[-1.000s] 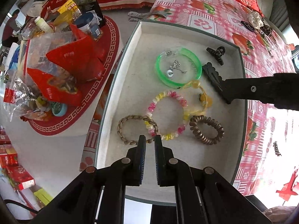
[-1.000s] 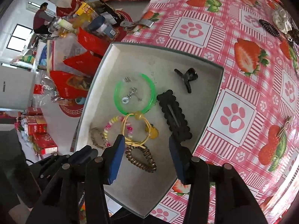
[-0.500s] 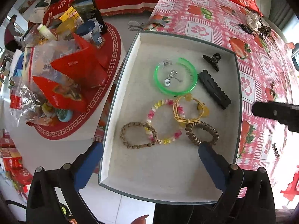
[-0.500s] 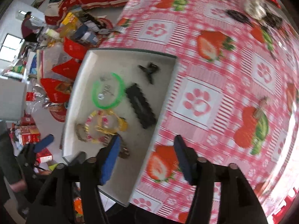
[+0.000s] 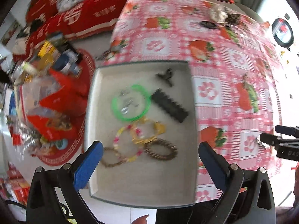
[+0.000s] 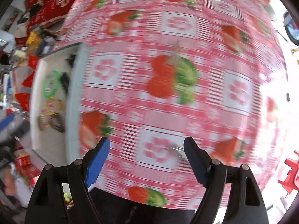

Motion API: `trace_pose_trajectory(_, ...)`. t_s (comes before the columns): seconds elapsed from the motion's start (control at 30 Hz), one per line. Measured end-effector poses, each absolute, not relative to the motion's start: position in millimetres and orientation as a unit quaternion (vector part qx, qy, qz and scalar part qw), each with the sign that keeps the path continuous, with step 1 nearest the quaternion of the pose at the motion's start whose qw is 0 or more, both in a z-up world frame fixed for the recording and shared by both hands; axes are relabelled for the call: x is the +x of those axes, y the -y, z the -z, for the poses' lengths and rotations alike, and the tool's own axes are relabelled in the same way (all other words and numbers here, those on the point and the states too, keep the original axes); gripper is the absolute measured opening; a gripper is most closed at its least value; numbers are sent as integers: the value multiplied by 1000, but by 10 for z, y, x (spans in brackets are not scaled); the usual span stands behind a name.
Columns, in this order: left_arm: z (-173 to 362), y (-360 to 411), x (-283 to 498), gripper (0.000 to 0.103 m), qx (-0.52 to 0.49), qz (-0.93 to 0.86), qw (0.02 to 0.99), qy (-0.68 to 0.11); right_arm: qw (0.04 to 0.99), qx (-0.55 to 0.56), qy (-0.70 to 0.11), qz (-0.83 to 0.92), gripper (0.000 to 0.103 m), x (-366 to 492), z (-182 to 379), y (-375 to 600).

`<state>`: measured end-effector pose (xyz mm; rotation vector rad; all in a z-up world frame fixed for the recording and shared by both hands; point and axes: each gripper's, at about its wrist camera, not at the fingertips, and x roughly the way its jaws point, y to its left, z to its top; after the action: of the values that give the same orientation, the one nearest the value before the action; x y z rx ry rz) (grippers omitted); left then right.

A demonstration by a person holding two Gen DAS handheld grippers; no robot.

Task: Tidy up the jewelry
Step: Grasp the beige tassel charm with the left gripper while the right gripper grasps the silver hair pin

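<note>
A shallow white tray (image 5: 142, 183) holds a green bangle (image 5: 130, 102), a black hair clip (image 5: 169, 108), a small black claw clip (image 5: 166, 75), a beaded bracelet (image 5: 125, 143), a yellow cord bracelet (image 5: 149, 132) and a brown coil tie (image 5: 160, 150). My left gripper (image 5: 149, 164) is open and empty above the tray's near edge. My right gripper (image 6: 145, 160) is open and empty over the strawberry tablecloth (image 6: 168, 37), right of the tray (image 6: 74, 93). A small silvery piece (image 6: 175, 149) lies blurred between its fingers; it also shows in the left wrist view (image 5: 260, 143).
More hair accessories (image 5: 218, 15) lie at the far end of the tablecloth (image 5: 214, 56). A small brownish piece (image 5: 245, 81) lies on a strawberry print. Left of the tray a red round mat (image 5: 56, 158) carries bags and bottles. Both views are motion-blurred.
My left gripper opened wide and pulled back from the tray. My right gripper swung right, off the tray and out over the tablecloth, staying open.
</note>
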<state>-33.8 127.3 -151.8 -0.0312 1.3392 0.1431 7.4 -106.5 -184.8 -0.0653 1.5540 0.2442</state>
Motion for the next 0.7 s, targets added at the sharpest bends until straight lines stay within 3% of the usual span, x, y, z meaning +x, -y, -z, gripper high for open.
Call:
trace_pose_trajectory(0.27, 1528, -717, -30, 103, 3, -11, 781, -624, 702, -29, -708, -64, 83, -133, 1949, 1784)
trace_pose_trajectory(0.7, 1787, 41, 548, 103, 20, 49, 769, -637, 700, -141, -686, -139, 83, -342, 2184, 1602)
